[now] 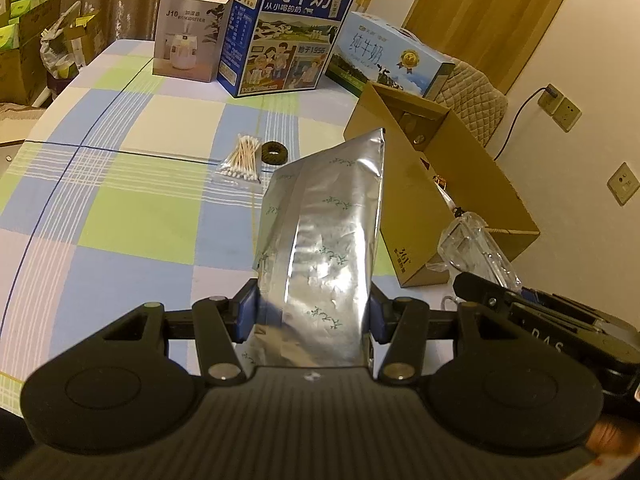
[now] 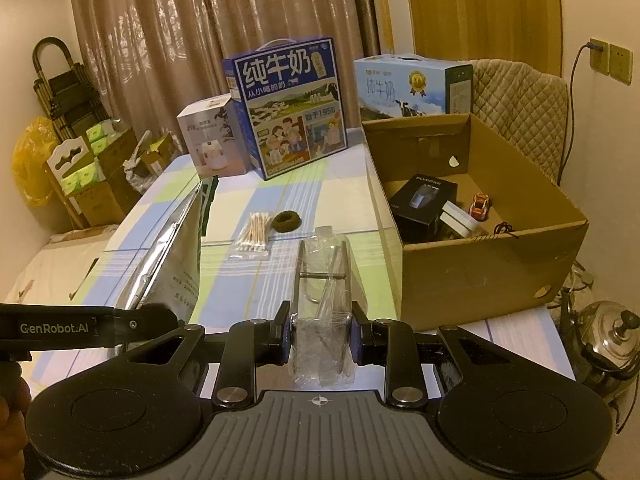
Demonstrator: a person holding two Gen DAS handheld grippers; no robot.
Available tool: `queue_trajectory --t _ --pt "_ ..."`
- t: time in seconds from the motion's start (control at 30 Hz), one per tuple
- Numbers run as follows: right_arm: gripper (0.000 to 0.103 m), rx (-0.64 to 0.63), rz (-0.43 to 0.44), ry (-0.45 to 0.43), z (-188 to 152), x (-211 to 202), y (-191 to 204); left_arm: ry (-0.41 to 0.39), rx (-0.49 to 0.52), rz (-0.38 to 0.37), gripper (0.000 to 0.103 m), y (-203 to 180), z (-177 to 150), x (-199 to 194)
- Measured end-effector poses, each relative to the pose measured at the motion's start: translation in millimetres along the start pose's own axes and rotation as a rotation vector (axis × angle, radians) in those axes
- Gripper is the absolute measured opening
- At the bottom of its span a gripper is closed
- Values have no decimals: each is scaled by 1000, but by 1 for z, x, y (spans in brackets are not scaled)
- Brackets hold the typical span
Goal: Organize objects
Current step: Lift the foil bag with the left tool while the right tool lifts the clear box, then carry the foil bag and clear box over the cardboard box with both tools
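My left gripper (image 1: pixel 312 316) is shut on a silver foil pouch (image 1: pixel 324 232), held upright above the checked tablecloth (image 1: pixel 132 208). The same silver pouch (image 2: pixel 168 256) shows at the left of the right wrist view. My right gripper (image 2: pixel 320 340) is shut on a clear plastic packet (image 2: pixel 324 304) with metal parts inside; that clear packet (image 1: pixel 472 248) also appears at the right in the left wrist view. An open cardboard box (image 2: pixel 480 264) stands to the right, holding a black box (image 2: pixel 420 204), a white box (image 2: pixel 460 216) and a toy car (image 2: pixel 480 204). A bag of cotton swabs (image 2: pixel 254 232) and a dark ring (image 2: pixel 286 220) lie on the table.
At the table's far end stand a white humidifier box (image 1: pixel 188 36), a blue milk carton (image 1: pixel 288 32) and a light-blue milk carton (image 1: pixel 388 60). A quilted chair back (image 2: pixel 520 108) is behind the cardboard box. A metal kettle (image 2: pixel 608 340) sits low at the right.
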State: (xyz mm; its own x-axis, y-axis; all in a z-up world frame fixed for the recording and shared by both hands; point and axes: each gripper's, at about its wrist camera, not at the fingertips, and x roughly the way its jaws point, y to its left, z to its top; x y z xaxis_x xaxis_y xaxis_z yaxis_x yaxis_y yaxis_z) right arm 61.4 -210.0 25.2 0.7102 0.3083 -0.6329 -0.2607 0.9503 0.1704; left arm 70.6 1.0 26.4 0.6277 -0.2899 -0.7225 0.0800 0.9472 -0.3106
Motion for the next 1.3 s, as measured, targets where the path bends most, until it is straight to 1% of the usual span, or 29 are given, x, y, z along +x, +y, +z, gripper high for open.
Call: queue_trajectory --t 0.97,1.3 --pt "24 0 -8 -10 5 -5 -9 -3 21 -12 48 -14 8 0" --pt "24 16 -19 -20 10 -9 -22 2 29 -24 48 -25 13 3"
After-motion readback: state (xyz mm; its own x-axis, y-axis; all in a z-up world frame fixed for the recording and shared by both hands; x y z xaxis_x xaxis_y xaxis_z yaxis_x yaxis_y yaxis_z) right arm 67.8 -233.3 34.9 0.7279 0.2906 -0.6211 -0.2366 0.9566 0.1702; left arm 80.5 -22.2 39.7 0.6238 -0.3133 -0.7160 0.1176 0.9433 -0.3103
